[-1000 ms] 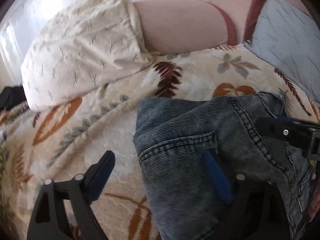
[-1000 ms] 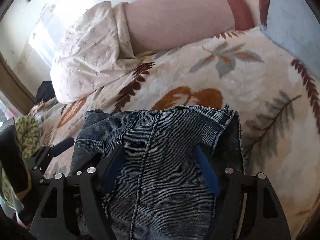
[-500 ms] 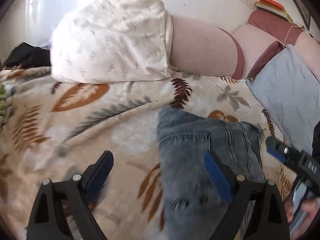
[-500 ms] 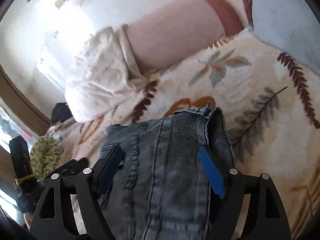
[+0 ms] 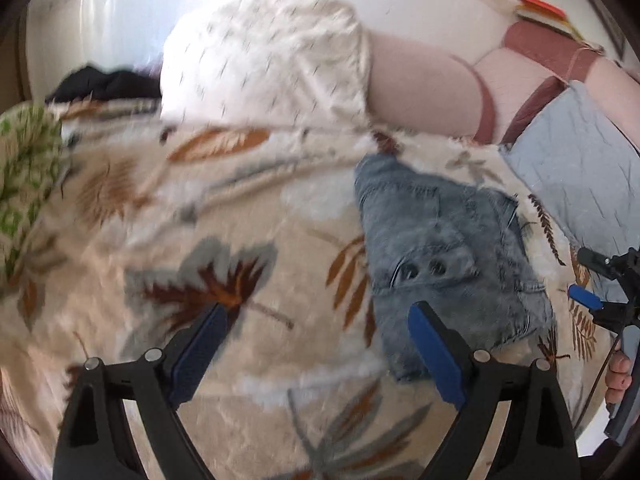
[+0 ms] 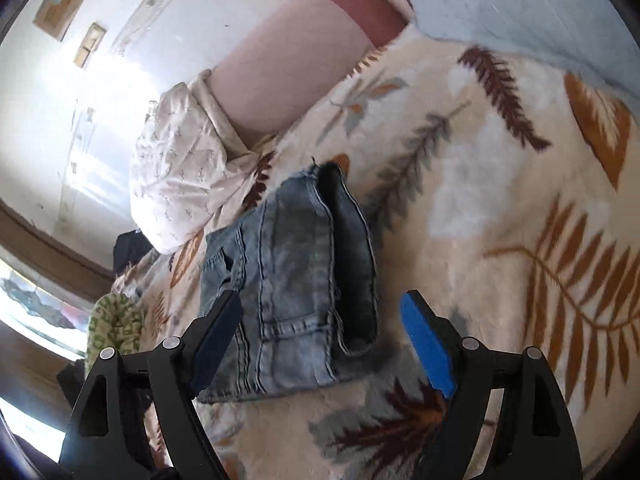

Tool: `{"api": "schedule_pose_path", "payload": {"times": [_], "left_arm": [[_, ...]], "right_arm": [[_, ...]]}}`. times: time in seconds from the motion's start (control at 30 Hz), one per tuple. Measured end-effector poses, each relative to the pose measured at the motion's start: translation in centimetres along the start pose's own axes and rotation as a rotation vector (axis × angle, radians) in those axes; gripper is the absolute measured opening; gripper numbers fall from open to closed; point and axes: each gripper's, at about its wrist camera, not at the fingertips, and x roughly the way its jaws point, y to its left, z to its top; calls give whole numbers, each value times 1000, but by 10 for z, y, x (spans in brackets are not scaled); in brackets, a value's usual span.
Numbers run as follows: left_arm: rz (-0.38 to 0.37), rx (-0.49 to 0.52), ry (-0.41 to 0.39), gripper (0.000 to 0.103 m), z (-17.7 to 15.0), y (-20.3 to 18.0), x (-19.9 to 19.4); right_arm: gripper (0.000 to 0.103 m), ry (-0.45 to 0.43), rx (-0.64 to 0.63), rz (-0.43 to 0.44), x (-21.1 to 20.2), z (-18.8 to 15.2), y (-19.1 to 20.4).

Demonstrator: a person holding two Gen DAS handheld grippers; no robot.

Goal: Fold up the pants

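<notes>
The blue denim pants (image 5: pixel 444 256) lie folded into a compact rectangle on the leaf-print blanket (image 5: pixel 200 240). They also show in the right wrist view (image 6: pixel 296 284). My left gripper (image 5: pixel 316 352) is open and empty, held above the blanket to the left of the pants. My right gripper (image 6: pixel 320 344) is open and empty, held above the near edge of the pants. The right gripper also shows at the right edge of the left wrist view (image 5: pixel 600 280), beside the pants.
A cream patterned pillow (image 5: pixel 264 64) and a pink bolster (image 5: pixel 424 92) lie at the head of the bed. A grey-blue cushion (image 5: pixel 576 168) lies right of the pants. A green patterned cloth (image 5: pixel 28 168) and dark clothing (image 5: pixel 104 84) lie at the left.
Both grippers have pulled up and back from the pants, which now lie free on the blanket. The left gripper has swung left, off the denim.
</notes>
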Motion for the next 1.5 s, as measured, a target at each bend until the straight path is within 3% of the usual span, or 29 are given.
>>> {"api": "schedule_pose_path", "payload": {"times": [0.17,0.43,0.53,0.73,0.9,1.1,1.17,1.2,1.3,1.33,1.37,1.5], "left_arm": [[-37,9,-23,96,12,0,21],[-99,6,52,96,20,-4,55],[-174,-15,78,96,17,-3,63],[-277,-8,99,96,20,-17,71],[-307,3,127,96,27,-31,84],[-386,-63,193,96,23,-30,103],[-411,-59,185,87,22,-32,101],[-427,-46,180,79,22,-34,100],[-414,-2,160,74,21,-41,94],[-408,5,154,72,20,-42,92],[-407,7,151,70,20,-42,91],[-404,3,134,60,24,-39,82]], "right_arm": [[82,43,3,-20,18,4,-7],[82,132,-44,-47,59,4,-1],[82,154,-46,-80,71,4,-4],[92,163,-37,-41,82,7,-7],[97,161,-5,18,92,10,-8],[99,169,-38,68,104,11,-1],[98,177,-41,93,107,9,3],[95,179,-49,93,107,7,5],[82,191,-42,106,107,5,10],[68,195,-36,111,107,4,10],[61,206,-18,126,107,3,10],[48,179,-39,123,103,1,18]]}}
